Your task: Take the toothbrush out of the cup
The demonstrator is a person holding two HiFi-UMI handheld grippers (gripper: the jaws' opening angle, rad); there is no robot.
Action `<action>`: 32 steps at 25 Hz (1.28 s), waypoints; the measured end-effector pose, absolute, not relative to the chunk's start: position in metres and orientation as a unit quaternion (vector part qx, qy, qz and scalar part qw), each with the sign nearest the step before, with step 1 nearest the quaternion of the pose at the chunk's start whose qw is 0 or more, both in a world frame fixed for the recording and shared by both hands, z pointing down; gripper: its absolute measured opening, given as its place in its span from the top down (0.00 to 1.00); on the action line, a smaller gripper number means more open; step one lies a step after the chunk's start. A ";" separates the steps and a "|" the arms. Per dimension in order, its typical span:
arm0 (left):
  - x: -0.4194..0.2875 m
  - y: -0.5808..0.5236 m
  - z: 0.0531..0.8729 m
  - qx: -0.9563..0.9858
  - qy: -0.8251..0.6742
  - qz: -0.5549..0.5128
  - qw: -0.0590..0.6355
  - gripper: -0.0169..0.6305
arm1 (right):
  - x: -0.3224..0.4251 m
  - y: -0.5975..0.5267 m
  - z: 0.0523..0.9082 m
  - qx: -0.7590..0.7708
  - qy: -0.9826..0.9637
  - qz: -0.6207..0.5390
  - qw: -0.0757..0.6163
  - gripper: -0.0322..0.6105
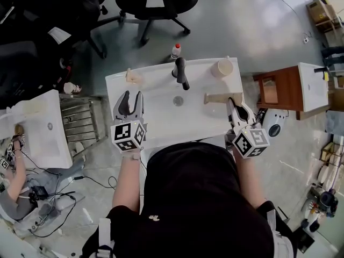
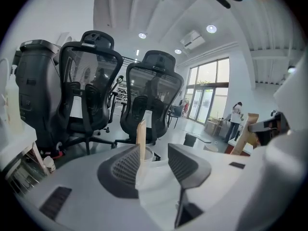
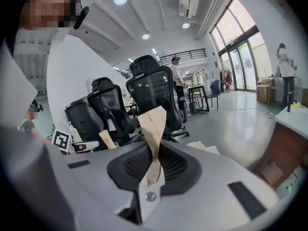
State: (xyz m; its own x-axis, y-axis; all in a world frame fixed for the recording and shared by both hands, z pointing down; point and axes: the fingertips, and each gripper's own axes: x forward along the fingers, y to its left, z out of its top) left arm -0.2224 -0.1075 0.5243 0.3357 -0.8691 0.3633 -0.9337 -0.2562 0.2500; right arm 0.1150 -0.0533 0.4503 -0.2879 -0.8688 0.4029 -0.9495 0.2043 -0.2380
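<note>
A clear cup [image 1: 134,80] stands at the sink's [image 1: 161,122] back left corner with a tan paper-wrapped toothbrush [image 1: 129,73] upright in it. My left gripper [image 1: 133,95] is open just in front of that cup. In the left gripper view the toothbrush [image 2: 141,137] and cup [image 2: 148,154] stand beyond the gap between the jaws of the left gripper [image 2: 153,158], untouched. My right gripper [image 1: 232,102] is shut on another paper-wrapped toothbrush [image 1: 217,97], held over the sink's right side; in the right gripper view the right gripper [image 3: 155,160] pinches this wrapper [image 3: 154,124].
A black faucet [image 1: 181,72] stands at the sink's back middle and a beige cup [image 1: 222,67] at the back right. Office chairs [image 1: 156,1] and a red-capped bottle [image 1: 175,50] are behind the sink. A wooden cabinet [image 1: 277,90] is to the right, a second sink [image 1: 40,125] to the left.
</note>
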 end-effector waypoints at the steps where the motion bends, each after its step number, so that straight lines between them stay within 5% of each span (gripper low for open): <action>1: -0.224 -0.112 0.526 0.790 -0.570 0.077 0.213 0.70 | 0.115 -0.052 0.451 0.594 -0.767 0.224 0.091 0.86; 21: -0.231 -0.169 0.557 0.808 -0.538 0.094 0.220 0.71 | 0.114 -0.037 0.463 0.648 -0.717 0.237 0.105 0.86; 26: -0.229 -0.173 0.558 0.809 -0.539 0.102 0.211 0.86 | 0.117 -0.035 0.464 0.653 -0.711 0.239 0.102 0.86; 32: -0.228 -0.174 0.558 0.806 -0.543 0.119 0.202 0.91 | 0.124 -0.035 0.463 0.656 -0.710 0.240 0.094 0.86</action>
